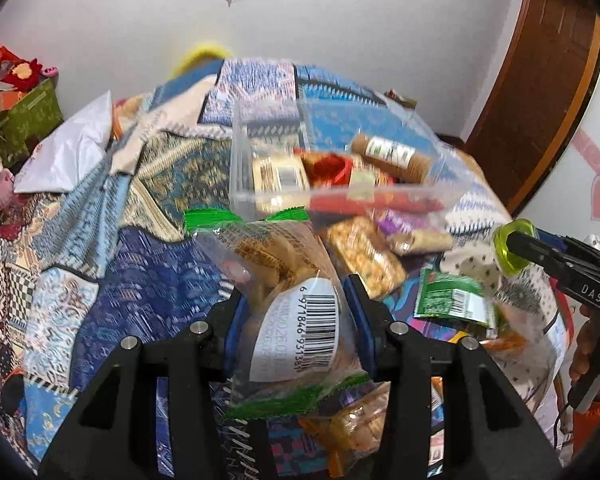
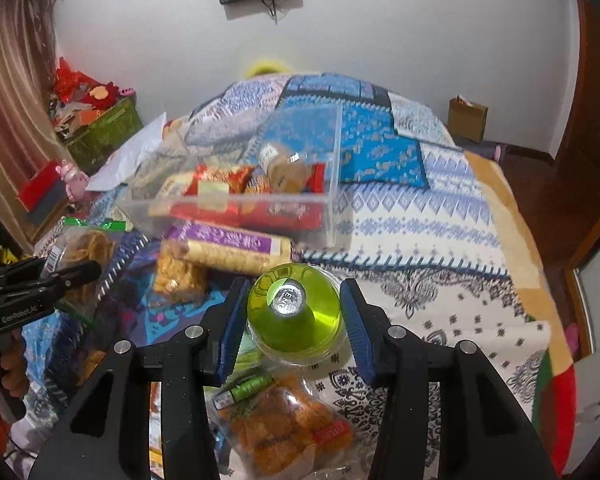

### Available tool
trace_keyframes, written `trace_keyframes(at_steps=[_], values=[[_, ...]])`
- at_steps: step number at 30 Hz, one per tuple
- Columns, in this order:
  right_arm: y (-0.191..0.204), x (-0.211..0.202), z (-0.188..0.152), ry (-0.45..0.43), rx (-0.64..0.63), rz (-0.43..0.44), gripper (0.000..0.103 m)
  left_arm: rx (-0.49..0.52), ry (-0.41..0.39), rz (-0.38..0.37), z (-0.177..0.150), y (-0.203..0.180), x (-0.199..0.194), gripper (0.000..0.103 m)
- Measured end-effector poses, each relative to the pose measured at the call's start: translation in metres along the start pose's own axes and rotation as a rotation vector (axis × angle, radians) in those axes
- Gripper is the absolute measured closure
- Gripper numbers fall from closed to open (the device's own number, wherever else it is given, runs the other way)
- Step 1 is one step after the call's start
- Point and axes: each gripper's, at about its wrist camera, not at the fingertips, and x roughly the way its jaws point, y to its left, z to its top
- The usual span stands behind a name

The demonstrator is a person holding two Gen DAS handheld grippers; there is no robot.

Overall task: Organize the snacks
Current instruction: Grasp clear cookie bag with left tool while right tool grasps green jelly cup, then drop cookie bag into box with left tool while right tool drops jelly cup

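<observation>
Left gripper (image 1: 296,304): pinching a clear crinkly snack bag (image 1: 296,280) between ribbed blue pads (image 1: 233,324), green serrated seams at both ends, white barcode sticker facing the lens, pale lumpy biscuits showing through the film; bag hanging above the bedspread. Right gripper (image 2: 296,312): clamping a round green jelly cup (image 2: 296,316), translucent glossy plastic, silver foil lid catching glare, blue pads pressing on both sides; same cup also showing at the right edge of the left view (image 1: 514,250), poking beyond black fingertips. Lying just below the cup: orange fried-snack packet (image 2: 284,428), clear wrap, knobbly contents, green label strip. Lying ahead: cracker sleeve (image 2: 228,250), long cylinder with purple band, resting against the near wall of the clear plastic bin (image 2: 332,200); beside it a small packet of golden puffed pieces (image 2: 178,276). Bin: rectangular, rigid, transparent, already holding red wrappers, a tan cylindrical pack (image 2: 286,168) and a beige bar. Underlying everything: patchwork quilt (image 2: 420,216), woven-looking blue, white and tan geometric panels, rumpled at left. Sitting beyond, by the curtain: green box (image 2: 108,132) heaped with red items; dark wooden door (image 1: 540,92) at right of the left view.
</observation>
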Motion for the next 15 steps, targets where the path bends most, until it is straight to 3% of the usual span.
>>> trace_keyframes(at_steps=[15], values=[[0.021, 0.005, 0.051, -0.108, -0.013, 0.054, 0.06, 0.002, -0.13, -0.009, 0.062, -0.004, -0.008, 0.057]])
